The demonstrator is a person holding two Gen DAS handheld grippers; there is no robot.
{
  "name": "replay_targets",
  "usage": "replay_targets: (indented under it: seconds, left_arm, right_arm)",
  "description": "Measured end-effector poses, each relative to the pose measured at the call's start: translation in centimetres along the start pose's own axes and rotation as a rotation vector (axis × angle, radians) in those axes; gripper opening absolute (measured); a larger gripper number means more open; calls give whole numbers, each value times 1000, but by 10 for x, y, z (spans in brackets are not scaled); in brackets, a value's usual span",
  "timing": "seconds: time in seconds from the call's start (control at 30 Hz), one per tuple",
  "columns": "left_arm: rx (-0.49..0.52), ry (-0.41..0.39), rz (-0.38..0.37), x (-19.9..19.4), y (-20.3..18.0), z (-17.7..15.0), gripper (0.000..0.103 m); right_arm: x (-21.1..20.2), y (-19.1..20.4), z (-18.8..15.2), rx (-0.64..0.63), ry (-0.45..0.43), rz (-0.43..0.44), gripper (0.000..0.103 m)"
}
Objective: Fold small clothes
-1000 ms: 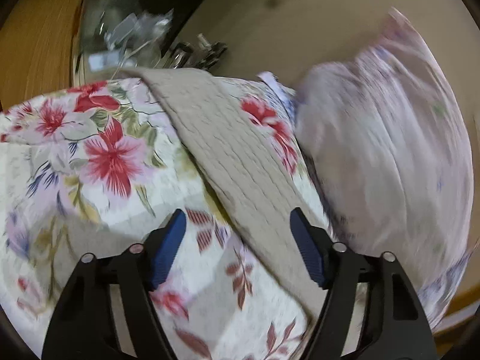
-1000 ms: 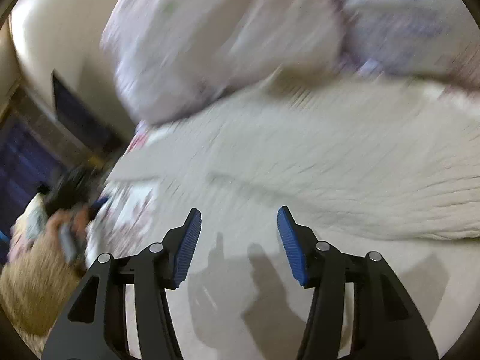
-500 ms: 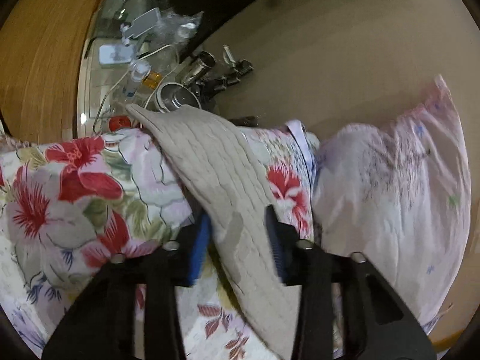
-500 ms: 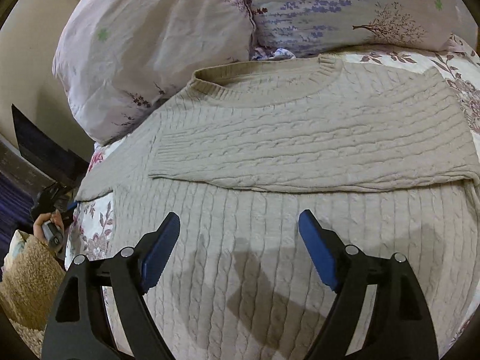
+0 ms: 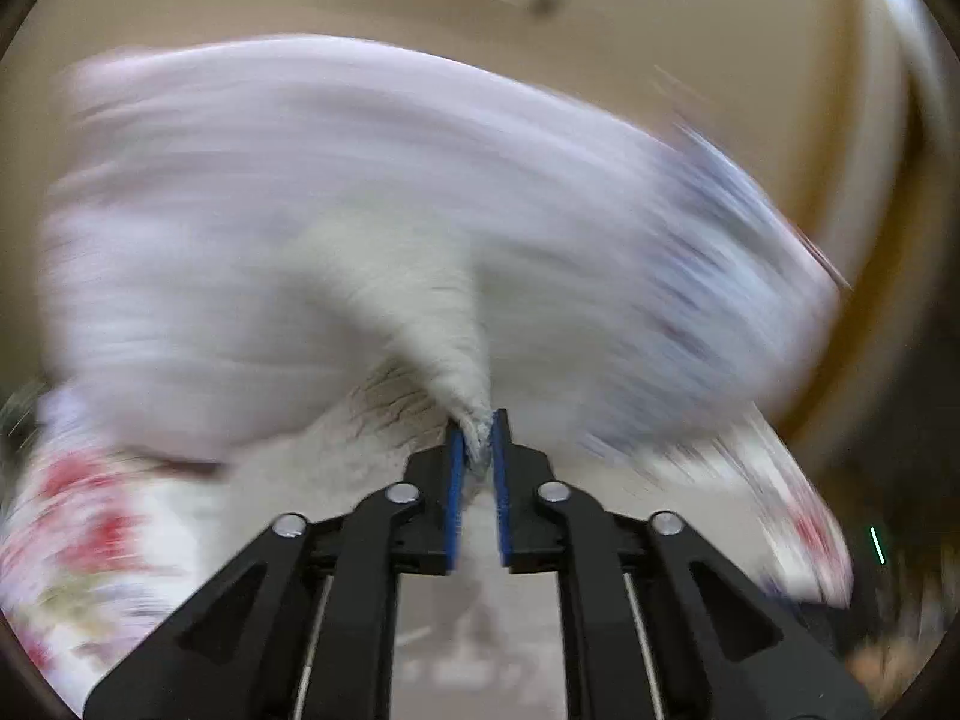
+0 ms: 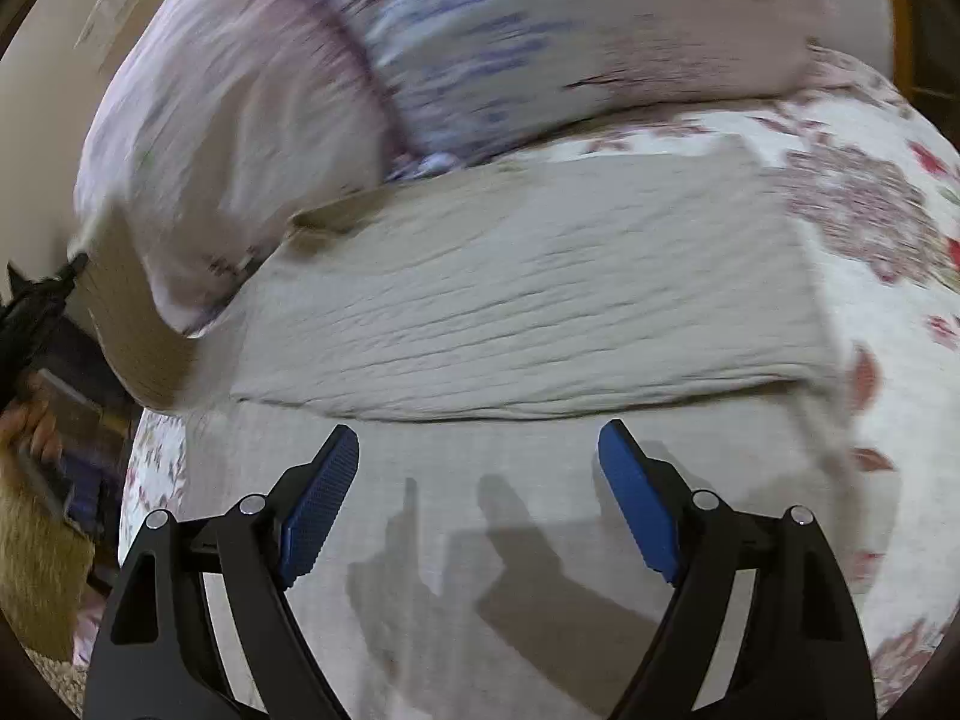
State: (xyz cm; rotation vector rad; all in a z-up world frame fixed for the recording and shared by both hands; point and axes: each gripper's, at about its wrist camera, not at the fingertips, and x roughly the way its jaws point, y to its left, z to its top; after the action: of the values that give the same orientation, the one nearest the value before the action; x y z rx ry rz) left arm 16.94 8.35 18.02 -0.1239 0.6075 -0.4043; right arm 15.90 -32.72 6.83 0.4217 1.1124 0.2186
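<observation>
L tool (image 5: 477, 450): I've got it clamped on sweater (image 6: 528, 300) sleeve tip; half a sec ago it wasn't pinched yet.
R tool (image 6: 477, 498): fingers apart, hovering over sweater body.
Sweater: flat on bed (image 6: 900, 360), below pillows (image 6: 252, 96).
Change: sleeve lifted, view blurred w/ motion.
Means: prob. second sleeve fold underway.

A home bedroom is indicated by a bed spread with a white quilted cover printed with red flowers (image 6: 888, 276), on which two plump pale lilac pillows (image 6: 540, 42) are propped.
</observation>
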Motion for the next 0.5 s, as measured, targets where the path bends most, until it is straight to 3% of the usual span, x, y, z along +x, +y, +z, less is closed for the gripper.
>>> replay_targets:
  seconds: [0.07, 0.13, 0.17, 0.23, 0.3, 0.37, 0.5]
  left_arm:
    - [114, 98, -80, 20, -49, -23, 39]
    - [189, 180, -62, 29, -75, -60, 44]
    - [168, 226, -29, 28, -70, -80, 46]
    - [56, 280, 31, 19, -42, -102, 55]
    - [-124, 318, 132, -6, 4, -131, 58]
    - [-244, 345, 194, -26, 37, -150, 60]
    - [-383, 413, 262, -61, 69, -191, 60]
  right_arm:
    - [-10, -17, -3, 33, -9, -17, 84]
    - [-25, -36, -9, 68, -21, -33, 84]
    - [-31, -43, -12, 80, -25, -39, 84]
    - [-47, -63, -25, 126, -28, -48, 84]
    - [-59, -81, -37, 179, -19, -36, 84]
    - [-65, -99, -53, 242, 15, -16, 83]
    - [-68, -113, -83, 309, 93, 81, 64]
